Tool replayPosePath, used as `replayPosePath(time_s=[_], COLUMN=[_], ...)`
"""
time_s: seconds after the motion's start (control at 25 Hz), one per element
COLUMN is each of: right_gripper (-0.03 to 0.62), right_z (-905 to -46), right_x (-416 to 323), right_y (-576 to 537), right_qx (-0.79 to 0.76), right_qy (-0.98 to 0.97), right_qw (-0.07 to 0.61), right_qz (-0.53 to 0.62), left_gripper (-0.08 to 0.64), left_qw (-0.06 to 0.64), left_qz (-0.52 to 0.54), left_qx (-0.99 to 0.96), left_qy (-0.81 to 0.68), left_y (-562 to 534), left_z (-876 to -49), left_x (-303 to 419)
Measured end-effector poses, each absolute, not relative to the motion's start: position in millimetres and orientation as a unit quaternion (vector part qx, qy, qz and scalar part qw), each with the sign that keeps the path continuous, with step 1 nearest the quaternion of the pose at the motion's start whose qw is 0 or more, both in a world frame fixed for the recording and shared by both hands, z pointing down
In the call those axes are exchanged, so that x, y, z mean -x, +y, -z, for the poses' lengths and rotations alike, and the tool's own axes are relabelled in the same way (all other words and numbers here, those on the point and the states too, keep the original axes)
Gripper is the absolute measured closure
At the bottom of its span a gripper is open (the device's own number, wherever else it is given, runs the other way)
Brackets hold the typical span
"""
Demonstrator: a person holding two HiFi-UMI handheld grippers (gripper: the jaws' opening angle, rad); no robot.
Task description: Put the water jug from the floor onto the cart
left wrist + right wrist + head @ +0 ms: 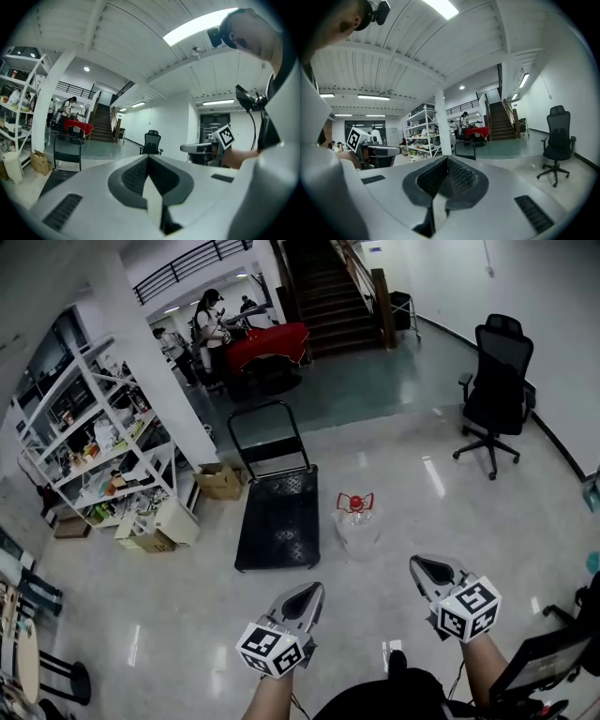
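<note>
A clear water jug (357, 524) with a red cap and handle stands on the grey floor, just right of the black flat cart (278, 519). The cart's push handle (265, 427) rises at its far end. Both grippers are held low in front of me, short of the jug and apart from it. My left gripper (307, 593) is shut with nothing in it and points toward the cart's near end. My right gripper (428, 567) is shut and empty, to the right of the jug. The jug is hidden in both gripper views; each shows its own closed jaws, left (148, 157) and right (448, 159).
A black office chair (496, 391) stands at the far right. White shelving (98, 451) full of goods, a cardboard box (220, 482) and a white pillar (155, 362) line the left. People stand at a red-covered table (269, 342) near the staircase (328, 287).
</note>
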State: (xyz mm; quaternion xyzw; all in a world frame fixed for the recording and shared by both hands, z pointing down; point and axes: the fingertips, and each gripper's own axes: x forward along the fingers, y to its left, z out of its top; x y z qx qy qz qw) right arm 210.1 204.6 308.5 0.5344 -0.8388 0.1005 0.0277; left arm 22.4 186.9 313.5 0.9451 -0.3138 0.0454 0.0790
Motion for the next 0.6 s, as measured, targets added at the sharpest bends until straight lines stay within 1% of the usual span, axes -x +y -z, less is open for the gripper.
replayPosePath(time_s=[0.28,0.6], right_gripper=[0.591,0.591], right_z=[-306,-338], right_x=[-267,-268], right_y=[89,-22], right_qx=[-0.516,-0.502], right_qy=[-0.851,-0.856], right_qw=[0.027,0.037], right_qz=[-0.090,-0.116], left_gripper=[0.565,0.565], left_qw=[0.059,0.088], left_qz=[-0.050,-0.060], left_qx=[-0.945,-0.942], left_qy=[-0.317,-0.318], left_y=[88,-28], left_z=[-305,-336], left_x=[-85,-99])
